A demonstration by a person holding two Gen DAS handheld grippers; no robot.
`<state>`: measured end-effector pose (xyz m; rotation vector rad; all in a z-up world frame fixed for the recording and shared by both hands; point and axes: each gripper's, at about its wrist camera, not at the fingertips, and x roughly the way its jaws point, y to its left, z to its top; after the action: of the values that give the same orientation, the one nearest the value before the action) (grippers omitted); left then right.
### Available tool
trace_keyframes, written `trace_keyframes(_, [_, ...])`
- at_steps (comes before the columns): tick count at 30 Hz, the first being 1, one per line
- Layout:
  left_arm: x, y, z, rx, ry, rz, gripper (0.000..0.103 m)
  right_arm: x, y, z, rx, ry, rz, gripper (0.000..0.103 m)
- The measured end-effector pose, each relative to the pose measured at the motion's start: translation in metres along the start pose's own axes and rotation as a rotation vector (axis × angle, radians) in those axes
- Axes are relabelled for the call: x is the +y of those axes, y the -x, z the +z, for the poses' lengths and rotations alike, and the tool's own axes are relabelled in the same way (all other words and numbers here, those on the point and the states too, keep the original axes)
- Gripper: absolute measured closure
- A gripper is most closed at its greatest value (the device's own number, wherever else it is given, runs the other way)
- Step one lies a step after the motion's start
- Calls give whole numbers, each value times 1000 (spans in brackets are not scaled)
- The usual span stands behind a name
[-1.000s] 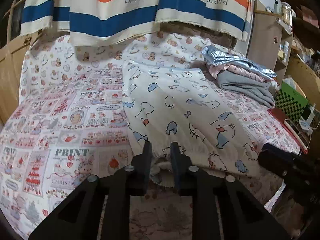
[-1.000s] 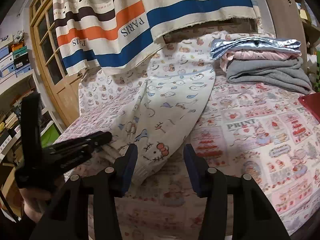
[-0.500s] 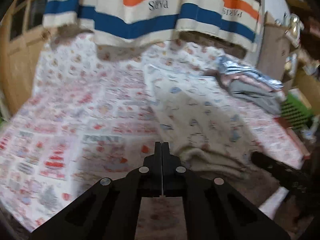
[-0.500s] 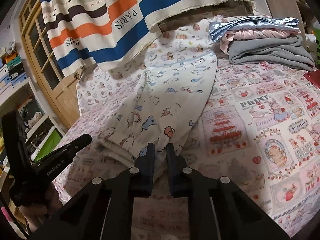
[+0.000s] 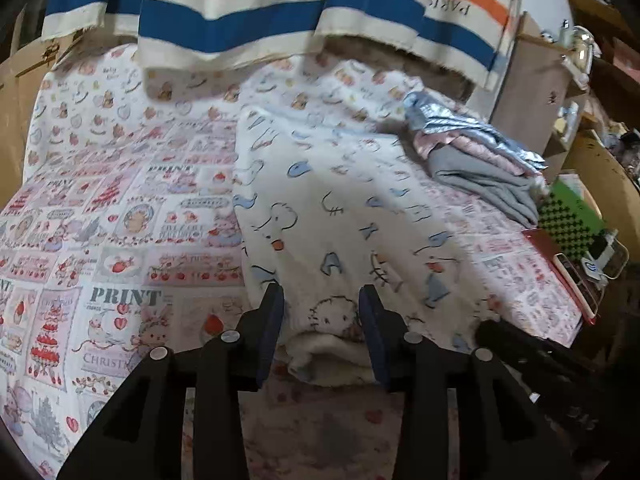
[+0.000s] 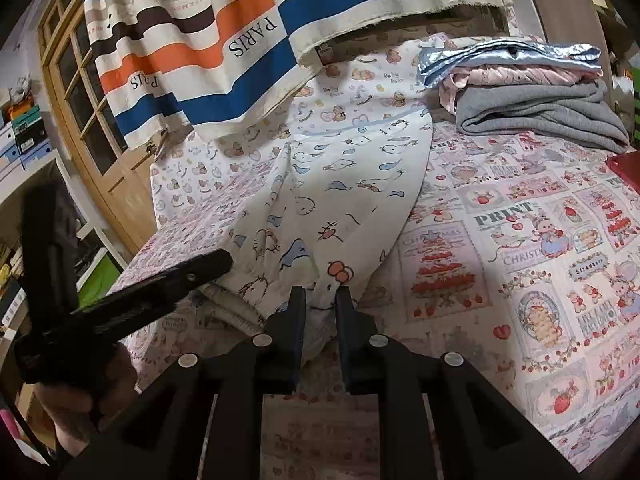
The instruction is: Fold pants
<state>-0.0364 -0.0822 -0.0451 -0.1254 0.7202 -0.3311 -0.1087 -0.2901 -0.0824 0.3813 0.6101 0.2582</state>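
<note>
Left wrist view: the left gripper (image 5: pixel 322 320) hangs low over the near end of the pants (image 5: pixel 340 216), a cream pair printed with blue and red cartoon figures, lying lengthwise on the patterned bed sheet (image 5: pixel 120 240). Its jaws are opening and stand apart on either side of the bunched near hem, with cloth between them, but the pads do not press on it. The pants run away from the camera toward a striped cloth (image 5: pixel 240 20) with the word PARIS that hangs over the far edge of the bed. Beside the far end of the pants sits a stack of folded clothes (image 5: pixel 480 160), silver-blue on top, pink under it, grey at the bottom. In the right wrist view, the right gripper (image 6: pixel 320 300) has its jaws narrow and just easing apart, and a fold of the pants' near edge is still pinched between the pads. The left gripper shows there as a dark bar at the left, its tip touching or just over the pants' other near corner, held by a hand (image 6: pixel 80 392).
</note>
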Motion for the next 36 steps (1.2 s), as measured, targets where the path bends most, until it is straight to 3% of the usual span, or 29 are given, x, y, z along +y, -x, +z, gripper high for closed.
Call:
trace_keyframes(1, [1, -1, 0, 5, 7, 4, 68, -2, 0, 0, 1, -6, 3, 88])
trace_keyframes(2, [2, -1, -1, 3, 13, 7, 83, -4, -1, 1, 0, -13, 6, 88])
trace_keyframes(6, [9, 6, -2, -14, 44, 25, 95, -2, -3, 1, 0, 6, 9, 88])
trace_keyframes(9, [13, 13, -5, -21, 46, 55, 95, 4, -1, 0, -18, 35, 6, 89])
trace_keyframes(11, [14, 17, -7, -25, 50, 78, 95, 11, 1, -1, -33, 70, -22, 97])
trace_keyframes(14, [18, 19, -11, -19, 49, 106, 95, 10, -1, -4, -4, 70, -42, 99])
trace_keyframes(18, [19, 19, -14, -22, 45, 115, 95, 0, -6, -12, 28, 43, -31, 99])
trace_keyframes(21, [18, 17, -15, -26, 27, 126, 95, 1, 1, -15, 3, 48, -5, 99])
trace_keyframes(27, [17, 18, -17, -33, 2, 134, 93, 6, 3, -17, 36, 128, -25, 99])
trace_keyframes(30, [17, 22, -16, -38, -10, 108, 93, 3, 1, -20, 74, 130, -29, 99])
trace_keyframes(33, [11, 38, -15, -77, -46, 37, 90, 5, 2, -24, 87, 166, -40, 98])
trace_keyframes(36, [-2, 51, -12, -99, -91, 7, 90, 12, 4, -28, 87, 242, -42, 84])
